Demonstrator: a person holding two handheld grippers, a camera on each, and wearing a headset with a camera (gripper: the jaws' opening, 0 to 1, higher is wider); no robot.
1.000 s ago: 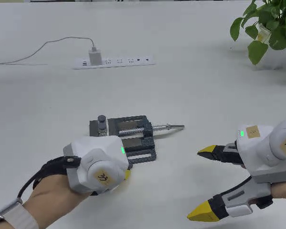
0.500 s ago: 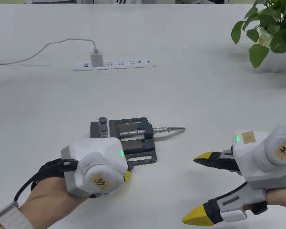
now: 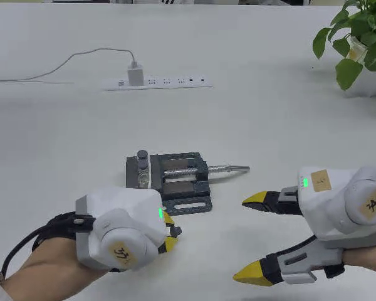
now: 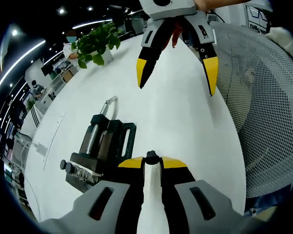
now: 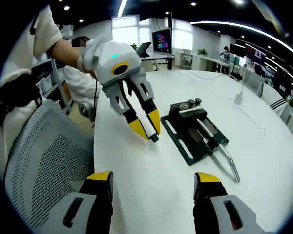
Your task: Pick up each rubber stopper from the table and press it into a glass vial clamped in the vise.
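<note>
— What is held in the left gripper [image 3: 169, 233]?

— A small dark stopper [image 4: 152, 157] is pinched between its yellow tips, which are closed down on it. The stopper is held low over the white table [image 3: 269, 113], just beside the near edge of the vise [image 3: 175, 182]. Whether the table is touched cannot be told.

— And the right gripper [image 3: 249, 237]?

— It is held released, with the jaws spread wide and nothing between them. It is pointed toward the left gripper and the vise, and is set apart from both.

— How is the vise laid out?

— It is laid flat on the table, with its screw [image 3: 229, 168] stuck out to the right in the head view. Small glass vials [image 3: 142, 172] are stood upright at its left end, and dark caps [image 3: 142, 154] are seen on their tops.

— What else is to be seen?

— A power strip [image 3: 156, 82] with a white charger [image 3: 136, 75] plugged in is laid farther back. A leafy plant [image 3: 357, 37] is set at the far right corner. A mesh chair [image 4: 263, 97] is seen beside the table.
</note>
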